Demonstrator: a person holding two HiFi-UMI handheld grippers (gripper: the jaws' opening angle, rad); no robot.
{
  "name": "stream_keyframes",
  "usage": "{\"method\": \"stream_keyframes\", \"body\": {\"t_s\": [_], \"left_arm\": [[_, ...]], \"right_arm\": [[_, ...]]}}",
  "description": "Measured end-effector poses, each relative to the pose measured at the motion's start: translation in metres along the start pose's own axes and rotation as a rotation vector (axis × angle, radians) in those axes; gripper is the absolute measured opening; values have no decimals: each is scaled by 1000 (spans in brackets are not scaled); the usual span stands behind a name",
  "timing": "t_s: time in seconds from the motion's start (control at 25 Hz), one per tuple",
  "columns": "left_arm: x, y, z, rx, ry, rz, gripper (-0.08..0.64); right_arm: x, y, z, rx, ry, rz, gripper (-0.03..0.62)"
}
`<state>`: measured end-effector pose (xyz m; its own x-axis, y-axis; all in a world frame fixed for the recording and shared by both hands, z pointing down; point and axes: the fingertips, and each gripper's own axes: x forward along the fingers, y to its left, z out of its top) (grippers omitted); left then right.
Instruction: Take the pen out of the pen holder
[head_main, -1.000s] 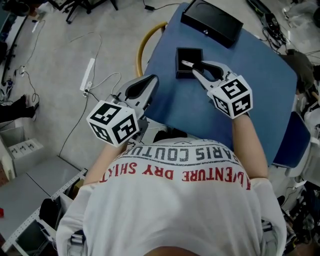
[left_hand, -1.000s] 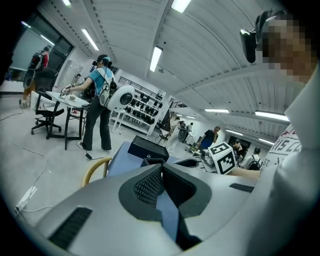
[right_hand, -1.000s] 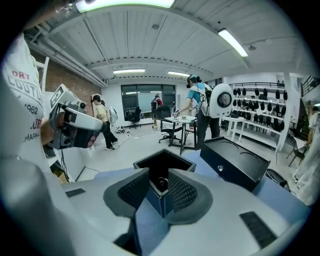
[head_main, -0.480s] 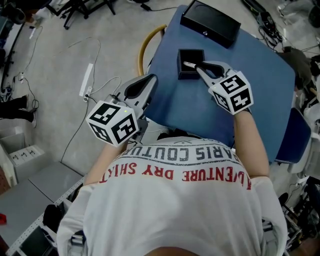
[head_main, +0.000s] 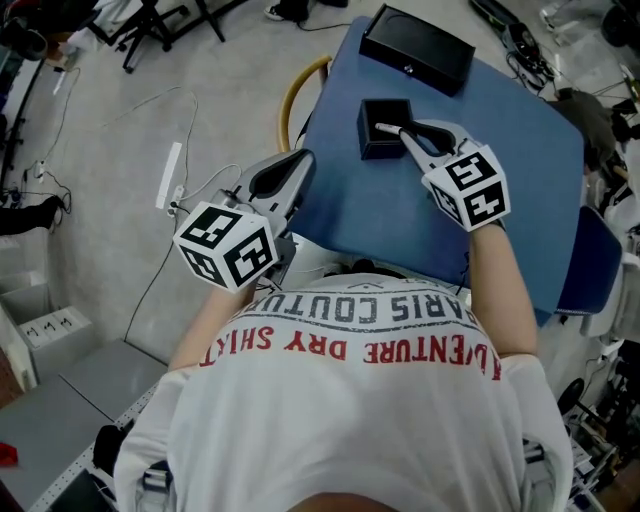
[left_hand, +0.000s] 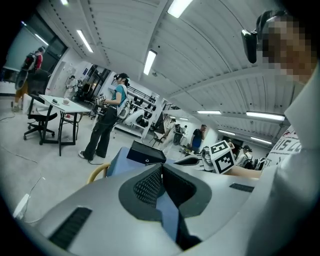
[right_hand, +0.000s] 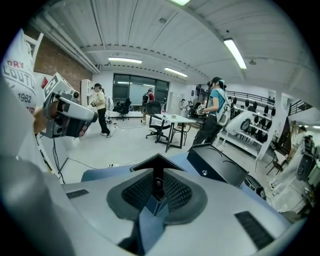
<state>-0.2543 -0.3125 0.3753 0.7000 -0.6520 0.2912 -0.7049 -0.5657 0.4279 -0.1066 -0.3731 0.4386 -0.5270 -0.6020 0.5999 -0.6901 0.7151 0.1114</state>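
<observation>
Jaws on right gripper (head_main: 405, 132) are narrow and clamped on the pen (head_main: 383, 128); in the right gripper view the pen (right_hand: 158, 184) sits pinched between the 2 pads, right at the tips of the right gripper (right_hand: 158, 175). Pen's pale end pokes out over the open top of the holder (head_main: 378, 148), a small black square box on the blue table (head_main: 400, 220). Can't tell if the pen's lower end is inside the holder or clear of it. From the gripper's own camera the holder (right_hand: 157, 161) shows as a dark corner just past the tips. 1 black case (head_main: 418, 48) lies further back on the table, apart from the holder, and shows to the right in the right gripper view (right_hand: 215, 165). Left gripper (head_main: 300, 158) hangs off the table's near-left edge, over the floor, well apart from the holder. Its jaws are together at the tips with nothing between them, as the left gripper view (left_hand: 161, 170) shows.
</observation>
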Motion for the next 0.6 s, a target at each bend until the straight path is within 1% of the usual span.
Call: {"method": "stream_keyframes", "body": {"t_s": [0.2,0.36,0.6], "left_arm": [[-3,1,-1,17,-10,-35,31],[0,-5,7,39,-27,-71,31],[-4,-23,12,72,-47,-106,31]], "right_arm": [[-15,4,16,-22,-39,-52,67],[-35,3,31,-45,-74,-102,67],[-70,16,51,-88,-133,-129,67]]}}
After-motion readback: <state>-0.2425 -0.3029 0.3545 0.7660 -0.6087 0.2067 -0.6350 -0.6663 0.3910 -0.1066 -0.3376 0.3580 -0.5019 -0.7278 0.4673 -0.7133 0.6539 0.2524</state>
